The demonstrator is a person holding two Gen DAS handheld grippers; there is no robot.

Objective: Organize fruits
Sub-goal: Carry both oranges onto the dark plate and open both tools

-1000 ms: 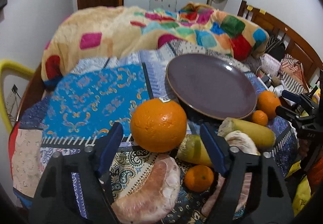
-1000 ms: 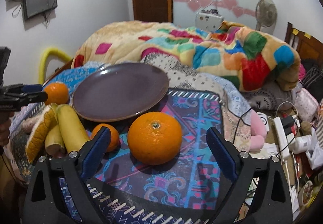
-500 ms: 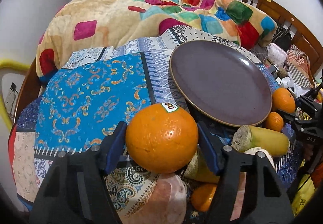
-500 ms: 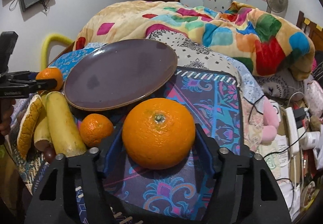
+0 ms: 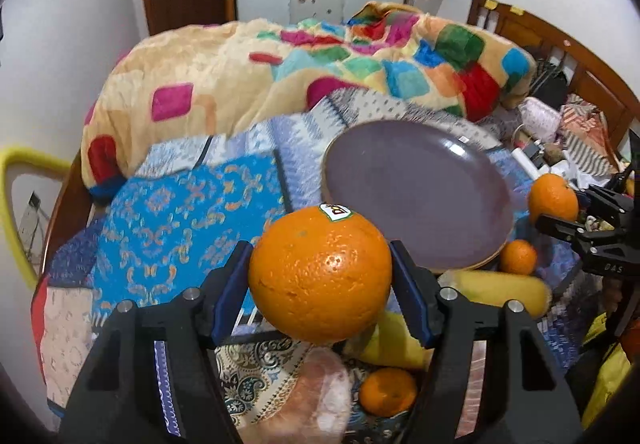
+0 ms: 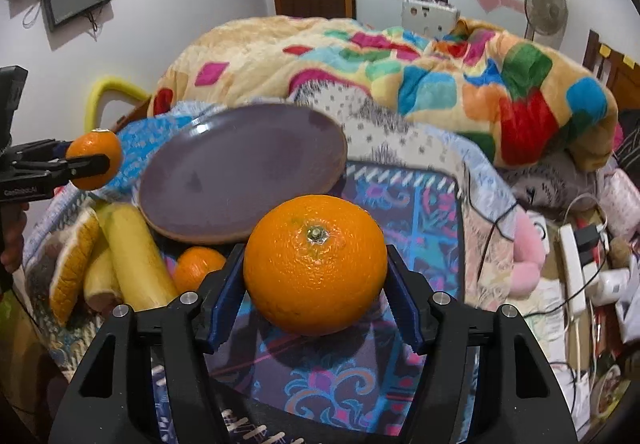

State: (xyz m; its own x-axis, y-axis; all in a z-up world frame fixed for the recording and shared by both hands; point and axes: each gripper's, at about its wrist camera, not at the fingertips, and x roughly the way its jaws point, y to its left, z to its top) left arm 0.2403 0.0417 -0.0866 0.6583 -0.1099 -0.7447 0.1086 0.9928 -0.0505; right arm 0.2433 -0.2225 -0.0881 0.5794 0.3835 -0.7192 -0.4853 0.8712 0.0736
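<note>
While both grippers are clamping an orange apiece, I am judging the step in hand as the pick-up for the plate, with nothing yet set on it. Starting at my left, I am holding the left gripper with its blue pads pressing both flanks of the stickered orange, the jaws standing about half spread around that wide fruit; it is hanging clear of the cloth, as the right wrist view is showing it raised beside the plate's far-left rim. Under it, the yellow fruits, a small tangerine and a pale pinkish fruit are lying on the patterned bedspread. Moving rightward, the purple plate is sitting empty on the bed, near both oranges. Further right, I am gripping the second orange in the right gripper, pads touching each side, jaws likewise roughly half spread; its underside is looking close to the purple cloth, and I cannot tell whether it is lifted off yet. Next, I am expecting to carry each orange over the rim and lower it gently, since round fruit is likely to roll on a shallow plate, and the two grippers are needing to approach without crossing.
</note>
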